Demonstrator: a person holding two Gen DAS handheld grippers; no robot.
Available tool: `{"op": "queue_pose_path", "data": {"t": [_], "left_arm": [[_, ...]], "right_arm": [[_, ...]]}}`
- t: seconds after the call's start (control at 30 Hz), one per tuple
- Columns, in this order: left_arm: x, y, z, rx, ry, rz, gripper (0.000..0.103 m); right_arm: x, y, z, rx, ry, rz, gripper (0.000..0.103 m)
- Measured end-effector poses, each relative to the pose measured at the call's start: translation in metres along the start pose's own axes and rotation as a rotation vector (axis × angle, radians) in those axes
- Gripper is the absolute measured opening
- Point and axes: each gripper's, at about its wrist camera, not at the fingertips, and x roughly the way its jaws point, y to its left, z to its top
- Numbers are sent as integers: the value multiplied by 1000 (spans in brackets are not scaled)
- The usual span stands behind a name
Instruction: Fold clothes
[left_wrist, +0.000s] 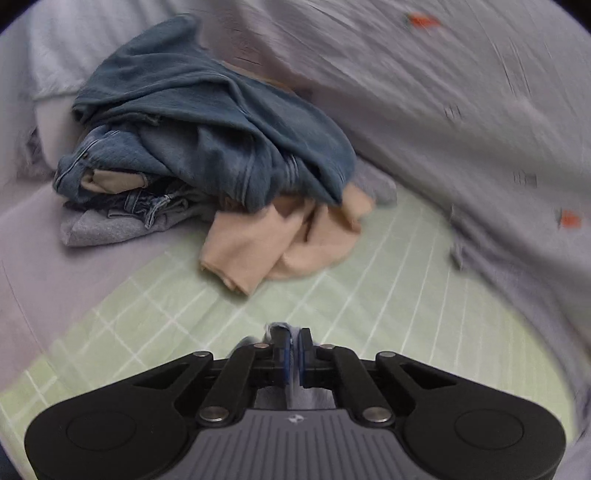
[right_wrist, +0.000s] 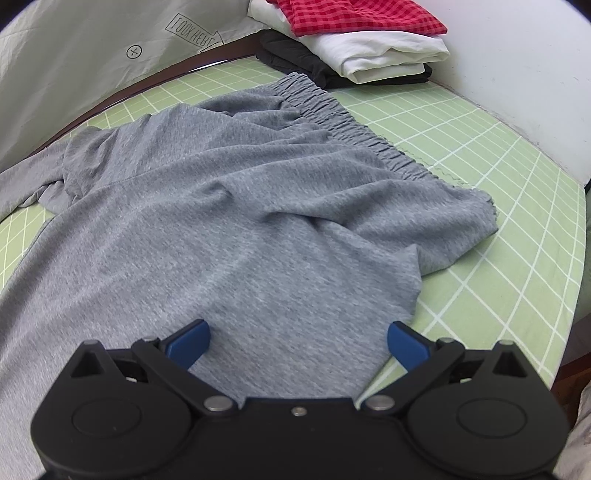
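Note:
In the right wrist view, grey pants with a gathered elastic waistband lie spread and wrinkled on the green checked sheet. My right gripper hovers over their near end, open wide, with its blue pads on either side of the fabric. In the left wrist view, my left gripper is shut on a thin fold of pale grey cloth that pokes out between its pads, low over the green sheet.
A loose heap lies ahead of the left gripper: a blue sweatshirt, jeans and a beige garment. A pale quilt rises at the right. Folded red checked, white and black clothes are stacked by the wall.

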Motion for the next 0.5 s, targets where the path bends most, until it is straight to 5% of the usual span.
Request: {"op": "queue_pose_path", "data": {"t": [0.03, 0.1, 0.23, 0.33, 0.5], "left_arm": [[-1, 9, 9, -141, -53, -33, 5], [-1, 16, 24, -261, -131, -34, 9], [2, -7, 39, -72, -124, 116, 33], [5, -7, 26, -22, -55, 126, 45], [-2, 16, -23, 0, 68, 291, 49]], "right_arm": [[0, 0, 0, 0, -1, 1, 103], [0, 0, 0, 0, -4, 1, 103], [0, 0, -2, 1, -12, 2, 103], [-1, 0, -3, 3, -20, 1, 103], [-3, 3, -2, -10, -13, -7, 103]]}}
